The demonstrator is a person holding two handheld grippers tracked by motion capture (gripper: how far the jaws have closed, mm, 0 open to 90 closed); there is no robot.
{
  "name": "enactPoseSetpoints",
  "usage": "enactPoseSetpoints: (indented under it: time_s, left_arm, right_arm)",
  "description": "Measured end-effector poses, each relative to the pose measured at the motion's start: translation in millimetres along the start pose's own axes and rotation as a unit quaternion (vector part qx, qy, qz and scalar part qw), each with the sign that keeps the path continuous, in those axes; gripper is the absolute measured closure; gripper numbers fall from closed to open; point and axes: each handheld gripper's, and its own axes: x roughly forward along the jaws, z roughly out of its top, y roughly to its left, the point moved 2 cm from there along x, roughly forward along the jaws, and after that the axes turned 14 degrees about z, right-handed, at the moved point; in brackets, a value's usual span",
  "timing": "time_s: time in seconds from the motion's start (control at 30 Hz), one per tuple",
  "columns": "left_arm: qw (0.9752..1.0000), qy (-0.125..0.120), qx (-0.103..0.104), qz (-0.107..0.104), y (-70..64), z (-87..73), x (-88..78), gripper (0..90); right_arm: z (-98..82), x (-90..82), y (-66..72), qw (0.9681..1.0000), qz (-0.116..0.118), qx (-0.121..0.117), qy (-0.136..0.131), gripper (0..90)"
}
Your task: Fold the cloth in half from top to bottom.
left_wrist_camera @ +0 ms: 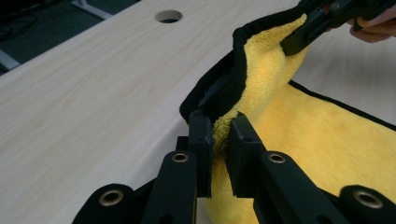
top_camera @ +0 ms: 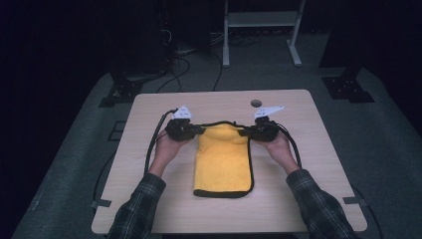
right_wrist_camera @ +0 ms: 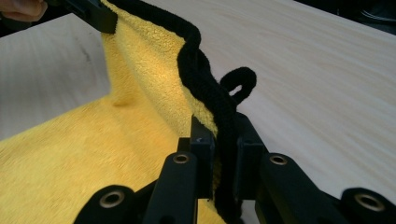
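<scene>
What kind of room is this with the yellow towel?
Probably a lab or recording studio: a light wooden table stands alone on grey floor, with dark surroundings, cables behind it, and a yellow towel lifted by the left gripper and right gripper.

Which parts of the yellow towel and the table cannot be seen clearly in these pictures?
- Towel underside: high view, hidden by its own folded layers.
- Towel corners: both gripper views, covered by the closed jaws.
- Table near edge: high view, partly hidden behind the sleeves.
</scene>
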Motion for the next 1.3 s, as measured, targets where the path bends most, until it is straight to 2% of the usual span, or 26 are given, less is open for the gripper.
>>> enactPoseSetpoints:
  time_s: [0.23, 0.43, 0.47, 0.5, 0.77, 0.97, 1.17, 1.2, 1.23, 1.3]
  left_arm:
    - [0.9997, 0.002, 0.007, -0.022, -18.8, -15.8, -15.2, 81.3]
    - [0.9993, 0.003, 0.021, -0.030, -33.1, -24.2, -32.9, 81.3]
    - [0.9993, 0.003, 0.021, -0.030, -33.1, -24.2, -32.9, 81.3]
    - [0.9992, 0.003, 0.021, -0.033, -35.2, -25.8, -35.4, 81.3]
    - [0.9983, 0.011, 0.023, -0.052, -52.2, -40.5, -51.1, 81.3]
    - [0.9972, 0.027, 0.031, -0.063, -64.8, -52.1, -59.7, 81.2]
    - [0.9946, 0.061, 0.030, -0.078, -74.7, -70.6, -55.0, 81.1]
    - [0.9936, 0.073, 0.033, -0.081, -77.6, -76.2, -53.0, 80.8]
    - [0.9936, 0.073, 0.033, -0.081, -77.6, -76.2, -53.0, 80.1]
    - [0.9928, 0.081, 0.035, -0.081, -79.6, -80.7, -52.0, 76.0]
  right_arm:
    - [-16.6, -2.7, 20.0, 0.9998, 0.017, -0.012, 0.007, 80.7]
    - [-24.5, -6.1, 38.3, 0.9992, 0.029, -0.026, 0.012, 80.6]
    - [-24.5, -6.1, 38.3, 0.9992, 0.029, -0.026, 0.012, 80.6]
    - [-26.1, -7.2, 44.6, 0.9990, 0.032, -0.028, 0.014, 80.6]
    - [-39.3, -11.9, 69.5, 0.9977, 0.045, -0.041, 0.031, 80.4]
    - [-51.5, -12.7, 86.8, 0.9963, 0.055, -0.050, 0.044, 79.8]
    - [-64.1, -7.6, 91.8, 0.9952, 0.057, -0.047, 0.064, 77.1]
    - [-69.9, -4.3, 92.5, 0.9943, 0.058, -0.045, 0.077, 73.2]
    - [-69.9, -4.3, 92.5, 0.9943, 0.058, -0.045, 0.077, 73.2]
    - [-74.1, -3.1, 93.0, 0.9933, 0.063, -0.039, 0.090, 64.0]
